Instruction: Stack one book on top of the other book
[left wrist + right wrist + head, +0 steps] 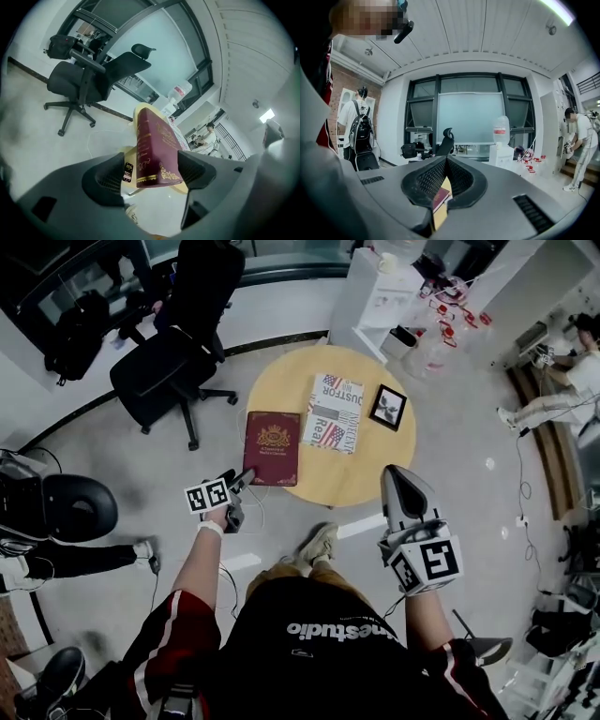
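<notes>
1. Your left gripper [242,477], centre-left in the head view, is released: its jaws straddle the maroon book's [272,447] near edge, pads clear of it.
2. Your right gripper [396,476], lower right, is clenched on nothing.
3. The maroon book lies flat on the round table [356,479], just left of the flag-cover book [336,412].

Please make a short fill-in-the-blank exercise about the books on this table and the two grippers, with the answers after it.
The maroon book lies on a ___ wooden table.
In the head view, the flag-covered book lies to its ___.
The left gripper's jaws are ___, with the maroon book's end between them.
The right gripper's shut jaws hold ___.
Answers: round; right; open; nothing.
</notes>
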`<state>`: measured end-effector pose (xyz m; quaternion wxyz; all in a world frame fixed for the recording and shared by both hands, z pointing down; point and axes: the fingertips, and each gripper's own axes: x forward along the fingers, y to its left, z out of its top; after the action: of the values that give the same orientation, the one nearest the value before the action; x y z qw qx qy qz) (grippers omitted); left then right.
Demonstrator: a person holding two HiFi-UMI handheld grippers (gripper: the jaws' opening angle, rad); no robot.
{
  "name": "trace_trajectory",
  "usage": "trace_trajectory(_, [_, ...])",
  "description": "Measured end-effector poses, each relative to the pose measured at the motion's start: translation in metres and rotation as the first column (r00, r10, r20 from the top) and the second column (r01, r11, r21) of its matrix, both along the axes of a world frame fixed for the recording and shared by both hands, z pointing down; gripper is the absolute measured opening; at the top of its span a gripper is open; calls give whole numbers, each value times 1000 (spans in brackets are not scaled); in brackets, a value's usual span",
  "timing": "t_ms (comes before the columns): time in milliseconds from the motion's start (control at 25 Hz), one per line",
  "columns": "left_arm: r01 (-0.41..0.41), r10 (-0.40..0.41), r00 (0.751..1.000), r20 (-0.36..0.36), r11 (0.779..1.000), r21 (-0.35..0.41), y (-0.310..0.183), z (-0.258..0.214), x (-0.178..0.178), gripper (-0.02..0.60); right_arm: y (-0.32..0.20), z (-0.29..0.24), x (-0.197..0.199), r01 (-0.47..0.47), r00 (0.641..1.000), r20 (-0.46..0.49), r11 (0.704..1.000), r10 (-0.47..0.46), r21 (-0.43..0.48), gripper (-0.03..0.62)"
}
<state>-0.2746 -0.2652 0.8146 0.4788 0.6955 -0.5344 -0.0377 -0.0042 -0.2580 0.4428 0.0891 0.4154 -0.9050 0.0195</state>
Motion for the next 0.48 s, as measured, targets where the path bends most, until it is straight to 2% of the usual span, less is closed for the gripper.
trace_trajectory(280, [-26, 17, 988, -156, 998, -54, -5, 26, 13, 357, -11, 8, 7, -10, 999, -32, 1000, 9, -22, 25])
trace_trajectory(480, [-18, -5, 955, -297, 997, -76, -8, 30, 22, 363, -17, 15, 9, -15, 999, -47, 999, 13, -34, 25])
